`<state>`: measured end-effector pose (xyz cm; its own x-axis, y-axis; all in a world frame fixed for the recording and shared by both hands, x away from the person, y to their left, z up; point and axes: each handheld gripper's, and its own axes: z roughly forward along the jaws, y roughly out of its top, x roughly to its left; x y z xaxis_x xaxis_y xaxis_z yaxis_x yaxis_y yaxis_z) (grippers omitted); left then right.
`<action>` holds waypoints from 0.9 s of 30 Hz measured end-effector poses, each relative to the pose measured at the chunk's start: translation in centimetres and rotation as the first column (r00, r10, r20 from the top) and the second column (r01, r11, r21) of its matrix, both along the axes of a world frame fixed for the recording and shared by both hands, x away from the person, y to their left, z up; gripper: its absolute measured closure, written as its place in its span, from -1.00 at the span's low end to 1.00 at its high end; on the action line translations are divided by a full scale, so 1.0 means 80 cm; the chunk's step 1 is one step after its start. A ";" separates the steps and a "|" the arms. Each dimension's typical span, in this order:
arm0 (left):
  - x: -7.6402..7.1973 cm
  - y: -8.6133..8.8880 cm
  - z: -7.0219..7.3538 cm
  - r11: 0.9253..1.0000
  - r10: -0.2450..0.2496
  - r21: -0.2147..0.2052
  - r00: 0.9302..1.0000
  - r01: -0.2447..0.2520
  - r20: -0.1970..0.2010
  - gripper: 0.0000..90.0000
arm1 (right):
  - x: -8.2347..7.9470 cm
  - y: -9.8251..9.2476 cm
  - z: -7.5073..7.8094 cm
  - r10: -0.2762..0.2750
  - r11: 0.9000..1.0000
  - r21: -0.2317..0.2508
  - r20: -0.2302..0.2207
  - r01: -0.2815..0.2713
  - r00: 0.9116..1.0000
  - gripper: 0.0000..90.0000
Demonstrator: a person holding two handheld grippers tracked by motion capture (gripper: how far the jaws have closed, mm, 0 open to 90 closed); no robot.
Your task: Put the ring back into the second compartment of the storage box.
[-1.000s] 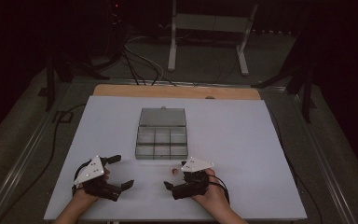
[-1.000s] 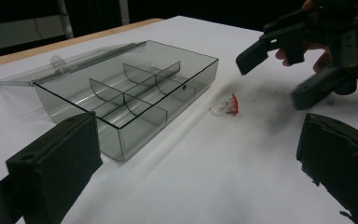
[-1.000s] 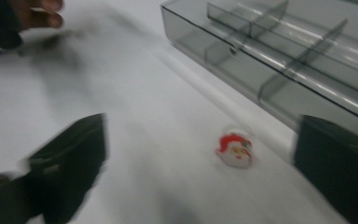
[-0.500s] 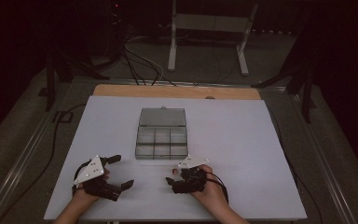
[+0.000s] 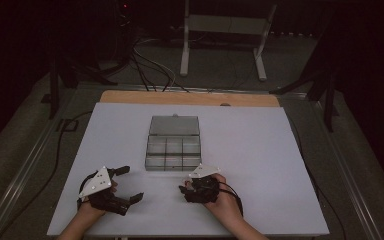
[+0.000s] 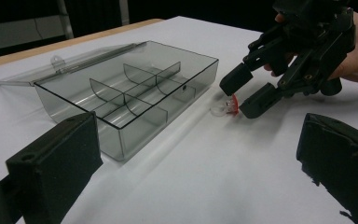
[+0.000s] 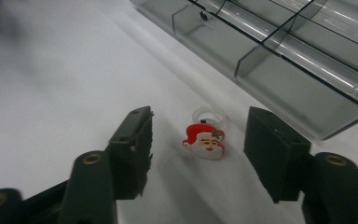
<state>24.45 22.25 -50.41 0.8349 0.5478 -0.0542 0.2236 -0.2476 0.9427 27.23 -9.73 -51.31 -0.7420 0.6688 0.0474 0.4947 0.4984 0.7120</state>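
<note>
While the left claw (image 5: 128, 184) gapes empty, the right claw (image 7: 196, 149), jaws just closing, straddles Santa ring (image 7: 206, 139) untouched on table (image 5: 260, 145).

place: lab | signs: dark room, white table (image 5: 260, 150), floor cables (image 5: 145, 65), metal stand (image 5: 222, 35)

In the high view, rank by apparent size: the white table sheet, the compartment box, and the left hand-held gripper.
1. White table sheet
2. Compartment box
3. Left hand-held gripper, though it sits nearer the camera, so its true size against the box is unsure.
</note>
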 end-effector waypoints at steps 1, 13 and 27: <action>0.000 0.000 0.000 1.000 0.000 0.000 1.000 0.000 -0.001 -0.98 | 0.001 0.001 0.000 0.001 1.000 0.000 -0.001 -0.001 1.000 -0.02; 0.000 0.000 0.000 1.000 -0.002 0.000 1.000 0.002 -0.001 -0.98 | 0.007 0.005 -0.006 0.005 1.000 -0.031 -0.017 -0.006 1.000 0.16; 0.000 0.000 0.000 1.000 -0.002 0.000 1.000 0.002 -0.001 -0.98 | 0.010 0.009 -0.006 -0.013 0.998 -0.057 -0.016 0.012 1.000 0.51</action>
<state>24.46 22.27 -50.40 0.8357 0.5464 -0.0552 0.2242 -0.2477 0.9425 28.01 -9.00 -51.78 -0.7332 0.6797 0.0210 0.5125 0.5319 0.6741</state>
